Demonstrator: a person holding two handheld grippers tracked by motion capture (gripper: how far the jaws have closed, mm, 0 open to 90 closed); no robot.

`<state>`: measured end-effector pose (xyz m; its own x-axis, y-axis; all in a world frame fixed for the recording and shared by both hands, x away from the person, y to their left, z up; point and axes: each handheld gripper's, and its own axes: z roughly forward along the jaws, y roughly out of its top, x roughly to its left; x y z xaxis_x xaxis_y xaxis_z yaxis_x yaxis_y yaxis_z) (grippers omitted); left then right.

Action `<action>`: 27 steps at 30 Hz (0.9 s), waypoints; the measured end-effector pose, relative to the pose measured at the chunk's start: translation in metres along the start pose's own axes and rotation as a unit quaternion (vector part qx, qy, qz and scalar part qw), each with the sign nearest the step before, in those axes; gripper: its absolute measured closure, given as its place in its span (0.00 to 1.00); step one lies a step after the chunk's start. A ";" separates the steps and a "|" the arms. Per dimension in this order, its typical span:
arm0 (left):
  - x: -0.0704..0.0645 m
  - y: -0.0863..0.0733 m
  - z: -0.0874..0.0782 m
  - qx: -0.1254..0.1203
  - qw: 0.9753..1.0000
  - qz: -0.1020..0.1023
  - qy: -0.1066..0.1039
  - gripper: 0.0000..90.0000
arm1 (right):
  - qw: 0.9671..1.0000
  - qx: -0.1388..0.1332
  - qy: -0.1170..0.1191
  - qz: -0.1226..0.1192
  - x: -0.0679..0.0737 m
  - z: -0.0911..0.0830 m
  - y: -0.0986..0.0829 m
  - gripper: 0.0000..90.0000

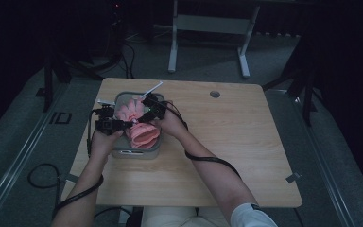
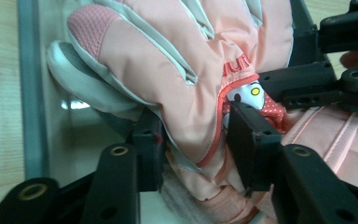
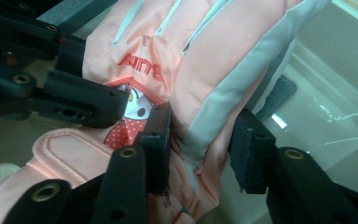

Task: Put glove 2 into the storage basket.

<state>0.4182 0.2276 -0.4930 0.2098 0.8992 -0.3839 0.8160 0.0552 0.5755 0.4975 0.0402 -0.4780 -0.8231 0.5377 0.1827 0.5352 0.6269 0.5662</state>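
Both forearms reach forward and converge; left gripper (image 1: 123,124) and right gripper (image 1: 142,109) nearly meet, each pair of jaws clamped on padded fabric

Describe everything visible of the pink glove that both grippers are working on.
The pink glove is a padded, quilted winter glove in salmon pink with pale grey panels, a mesh-textured fingertip patch, red embroidered lettering and a cartoon patch with red polka dots near the cuff. It lies in a grey bin on the wooden table, fingers pointing away from the person. The left gripper and the right gripper each have jaws closed around a fold of its fabric, from opposite sides.
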 end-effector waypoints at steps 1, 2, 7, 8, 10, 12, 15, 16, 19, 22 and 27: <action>-0.002 0.001 0.000 0.001 1.000 0.006 0.010 0.58 | 1.000 0.000 -0.002 0.001 -0.001 0.000 0.000 0.65; -0.003 0.001 0.001 0.003 1.000 0.008 0.018 0.56 | 1.000 0.002 -0.005 0.001 -0.002 0.001 0.000 0.63; -0.008 0.002 0.002 0.005 0.999 0.021 0.037 0.54 | 1.000 0.004 -0.021 -0.014 -0.001 0.001 0.001 0.60; -0.011 0.002 0.003 0.002 0.998 0.023 0.050 0.54 | 0.999 0.006 -0.032 -0.020 -0.001 0.001 0.001 0.58; -0.012 0.002 0.004 0.002 0.998 0.025 0.056 0.54 | 0.999 0.005 -0.038 -0.016 -0.001 0.001 0.002 0.57; -0.011 0.002 0.004 0.003 0.998 0.027 0.062 0.54 | 0.999 0.003 -0.044 -0.014 -0.001 0.002 0.002 0.56; -0.009 0.001 0.004 0.004 0.998 0.029 0.063 0.54 | 0.998 0.007 -0.051 -0.019 0.000 0.002 0.003 0.56; -0.009 0.001 0.004 0.004 0.998 0.026 0.063 0.54 | 0.999 0.007 -0.050 -0.016 0.000 0.002 0.003 0.56; -0.008 0.001 0.004 0.005 0.997 0.029 0.065 0.54 | 0.999 0.009 -0.043 -0.005 -0.003 0.003 0.004 0.56; -0.009 0.002 0.004 0.008 0.997 0.037 0.068 0.55 | 0.999 0.009 -0.045 -0.005 -0.005 0.002 0.004 0.56; -0.011 0.002 0.006 0.015 0.995 0.054 0.086 0.58 | 0.999 0.003 -0.038 0.012 -0.006 0.004 0.003 0.59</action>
<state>0.4208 0.2150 -0.4916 0.2035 0.9603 -0.1906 0.8100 -0.0558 0.5838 0.5047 0.0412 -0.4805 -0.7928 0.5945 0.1344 0.5564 0.6159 0.5578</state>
